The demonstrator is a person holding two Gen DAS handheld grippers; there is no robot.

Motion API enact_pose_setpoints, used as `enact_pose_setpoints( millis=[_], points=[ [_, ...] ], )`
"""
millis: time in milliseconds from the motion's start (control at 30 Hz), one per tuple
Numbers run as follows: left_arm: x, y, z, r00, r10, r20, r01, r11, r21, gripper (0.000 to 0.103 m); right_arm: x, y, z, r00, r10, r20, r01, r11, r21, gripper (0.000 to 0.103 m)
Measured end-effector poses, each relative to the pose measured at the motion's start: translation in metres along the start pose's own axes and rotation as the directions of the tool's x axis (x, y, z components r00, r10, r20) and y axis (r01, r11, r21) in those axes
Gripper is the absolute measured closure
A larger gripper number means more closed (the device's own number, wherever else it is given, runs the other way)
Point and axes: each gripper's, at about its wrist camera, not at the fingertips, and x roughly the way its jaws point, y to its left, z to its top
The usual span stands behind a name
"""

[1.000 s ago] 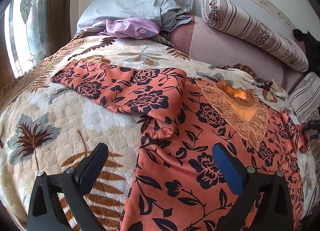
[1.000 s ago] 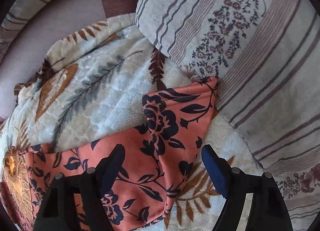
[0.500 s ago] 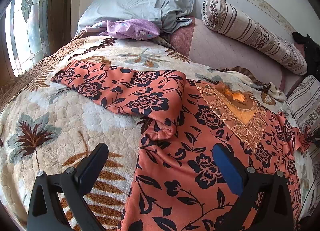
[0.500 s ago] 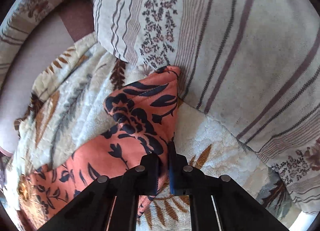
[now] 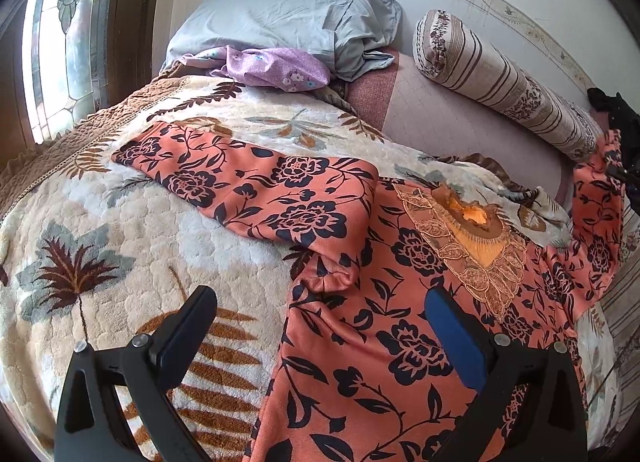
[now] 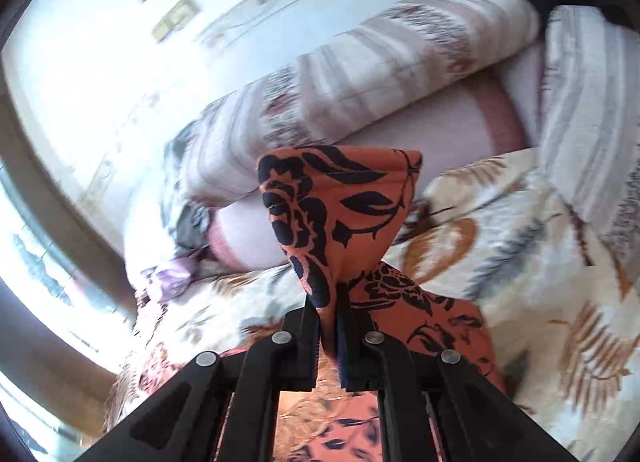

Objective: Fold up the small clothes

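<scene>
An orange dress with dark blue flowers (image 5: 384, 302) lies spread on the bed, its left sleeve (image 5: 248, 189) stretched out to the left and a gold embroidered neckline (image 5: 468, 229) at the right. My left gripper (image 5: 320, 326) is open and empty, hovering over the dress's left side. My right gripper (image 6: 328, 314) is shut on the right sleeve (image 6: 336, 205) and holds it lifted off the bed; the raised sleeve also shows at the far right of the left wrist view (image 5: 600, 197).
The bed carries a cream leaf-patterned blanket (image 5: 100, 254). A grey pillow (image 5: 280, 17), a purple cloth (image 5: 272, 69) and a striped bolster (image 5: 500, 85) lie at the head. A window (image 5: 60, 45) is at the left. A striped cushion (image 6: 592, 93) sits right of the raised sleeve.
My right gripper closed on the right sleeve's end and lifted it up off the bed, swinging toward the dress. My left gripper stayed open and barely moved.
</scene>
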Motion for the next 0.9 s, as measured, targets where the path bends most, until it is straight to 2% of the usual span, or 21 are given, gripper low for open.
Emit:
enact_pose_setpoints(
  millis=[67, 133, 167, 200, 233, 300, 333, 400, 467, 533, 633, 667, 700, 767, 800, 833, 867, 900],
  points=[
    [-0.001, 0.003, 0.001, 1.000, 0.001, 0.002, -0.001, 1.000, -0.012, 0.000, 0.031, 0.043, -0.030, 0.996, 0.062, -0.071, -0.066, 0.996, -0.059, 0.092],
    [-0.001, 0.005, 0.002, 1.000, -0.006, 0.001, 0.006, 1.000, -0.027, 0.000, 0.071, 0.072, -0.077, 0.974, 0.128, -0.188, -0.142, 0.988, -0.067, 0.082],
    [-0.001, 0.007, 0.003, 1.000, -0.011, -0.001, 0.011, 0.999, -0.035, 0.000, 0.092, 0.080, -0.102, 0.956, 0.150, -0.253, -0.173, 0.982, -0.071, 0.055],
    [0.000, 0.008, 0.003, 1.000, -0.013, -0.003, 0.013, 0.999, -0.042, 0.000, 0.113, 0.085, -0.127, 0.940, 0.147, -0.307, -0.175, 0.982, -0.066, 0.035],
    [0.001, 0.010, 0.003, 1.000, -0.013, -0.006, 0.013, 0.999, -0.047, 0.000, 0.131, 0.084, -0.151, 0.927, 0.145, -0.346, -0.171, 0.984, -0.047, 0.021],
    [0.002, 0.012, 0.003, 1.000, -0.011, -0.013, 0.010, 0.998, -0.054, 0.000, 0.154, 0.073, -0.187, 0.893, 0.166, -0.418, -0.169, 0.985, 0.029, 0.021],
    [0.002, 0.013, 0.002, 1.000, -0.013, -0.016, 0.012, 0.998, -0.059, 0.000, 0.157, 0.064, -0.196, 0.883, 0.175, -0.435, -0.160, 0.984, 0.072, 0.021],
    [0.004, 0.014, 0.002, 0.999, -0.027, -0.020, 0.026, 0.997, -0.073, 0.000, 0.140, 0.047, -0.198, 0.887, 0.222, -0.404, -0.184, 0.974, 0.133, 0.020],
    [0.005, 0.012, 0.001, 0.999, -0.035, -0.027, 0.033, 0.997, -0.071, 0.000, 0.122, 0.033, -0.182, 0.903, 0.254, -0.346, -0.211, 0.965, 0.156, 0.020],
    [0.007, 0.007, -0.002, 0.999, -0.040, -0.036, 0.038, 0.998, -0.053, 0.000, 0.098, 0.020, -0.164, 0.929, 0.243, -0.278, -0.206, 0.966, 0.156, 0.020],
    [0.014, -0.003, -0.006, 0.990, -0.109, -0.087, 0.105, 0.993, -0.048, 0.000, 0.083, 0.002, -0.138, 0.961, 0.198, -0.194, -0.168, 0.972, 0.162, 0.020],
    [0.017, -0.008, -0.005, 0.980, -0.159, -0.117, 0.152, 0.986, -0.063, 0.000, 0.073, -0.010, -0.141, 0.966, 0.195, -0.173, -0.166, 0.972, 0.169, 0.020],
    [0.021, -0.012, -0.003, 0.963, -0.224, -0.152, 0.212, 0.973, -0.090, 0.000, 0.068, -0.021, -0.147, 0.966, 0.198, -0.164, -0.169, 0.969, 0.178, 0.020],
    [0.031, -0.025, 0.008, 0.906, -0.372, -0.203, 0.339, 0.924, -0.176, 0.000, 0.055, -0.047, -0.162, 0.962, 0.203, -0.184, -0.165, 0.965, 0.202, 0.020],
    [0.039, -0.033, 0.015, 0.878, -0.425, -0.219, 0.380, 0.899, -0.219, 0.000, 0.055, -0.056, -0.173, 0.958, 0.206, -0.199, -0.163, 0.963, 0.213, 0.020],
    [0.048, -0.042, 0.024, 0.861, -0.456, -0.226, 0.401, 0.881, -0.250, 0.000, 0.056, -0.065, -0.183, 0.954, 0.211, -0.215, -0.162, 0.961, 0.225, 0.020],
    [0.060, -0.051, 0.032, 0.853, -0.467, -0.235, 0.406, 0.875, -0.264, 0.000, 0.057, -0.073, -0.194, 0.951, 0.216, -0.220, -0.163, 0.958, 0.235, 0.020],
    [0.073, -0.061, 0.039, 0.849, -0.465, -0.251, 0.402, 0.876, -0.265, 0.000, 0.055, -0.077, -0.202, 0.952, 0.240, -0.187, -0.196, 0.954, 0.227, 0.020]
  ],
)
